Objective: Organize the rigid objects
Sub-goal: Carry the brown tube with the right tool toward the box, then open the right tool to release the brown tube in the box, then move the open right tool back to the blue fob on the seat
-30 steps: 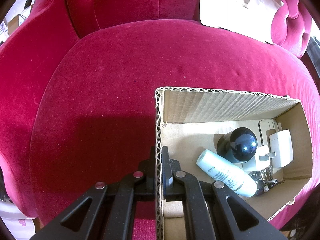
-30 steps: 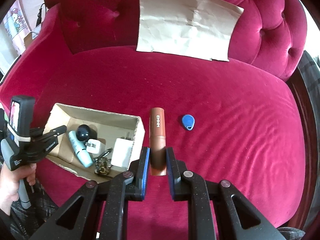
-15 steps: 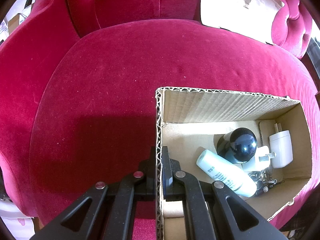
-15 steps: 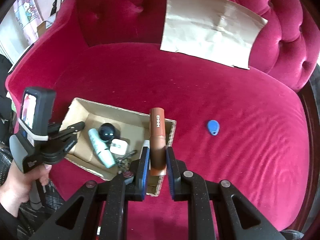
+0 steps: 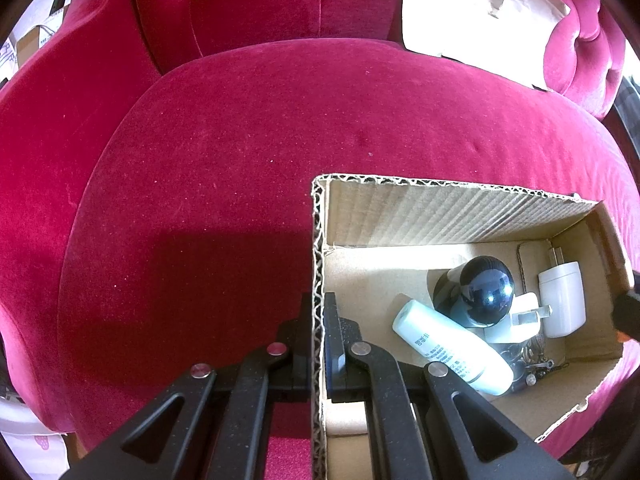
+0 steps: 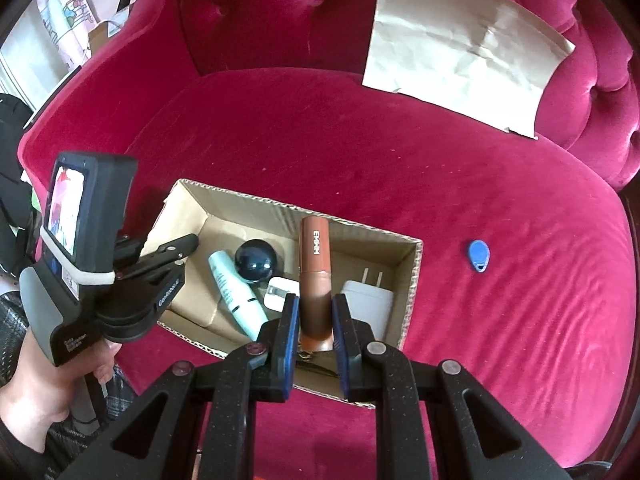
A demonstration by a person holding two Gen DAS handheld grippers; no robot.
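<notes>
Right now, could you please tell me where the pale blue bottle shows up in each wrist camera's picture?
Left wrist view: the pale blue bottle lies at lower right, slanted on the floor of the cardboard box, just below the dark ball.
Right wrist view: the bottle lies left of centre in the box, left of the brown tube.
Shared landmark: the dark ball beside the bottle.

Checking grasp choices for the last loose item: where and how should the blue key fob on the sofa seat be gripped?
Grip the blue key fob across its wide rounded body, coming straight down from above. It lies flat on the soft sofa seat, clear of the cardboard box, so claw fingers can press into the velvet beside its edges.
</notes>
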